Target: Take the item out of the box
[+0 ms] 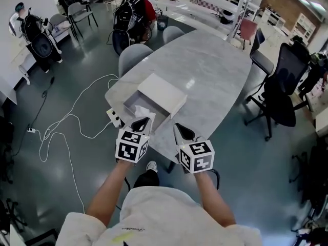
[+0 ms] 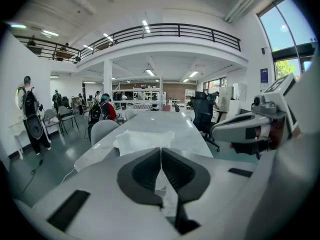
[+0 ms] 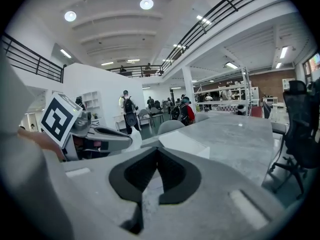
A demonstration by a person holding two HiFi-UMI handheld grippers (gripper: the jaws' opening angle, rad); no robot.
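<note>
- At the near-left end of the grey table (image 1: pixel 205 70): white box (image 1: pixel 129 100), open, with its lid (image 1: pixel 162 95) lying against the far side.
- Head view only: box interior is filled with crumpled white paper (image 1: pixel 141 110). The item itself isn't visible.
- Head view: left gripper (image 1: pixel 143 121) has its tips over the box's near edge. Right gripper (image 1: pixel 181 132) is just beside the box, over bare table.
- Left gripper view: left gripper (image 2: pixel 161 151) jaws closed, tips touching. White paper (image 2: pixel 142 140) sits just ahead and shows through the gap behind the tips; can't tell if any is pinched.
- Right gripper view: right gripper (image 3: pixel 156 153) jaws closed with nothing between them, only table surface in the gap. The lid (image 3: pixel 182 144) is ahead and the left gripper (image 3: pixel 95 139) is alongside.
- Head view alone shows the white cable (image 1: pixel 72 122) on the floor.
</note>
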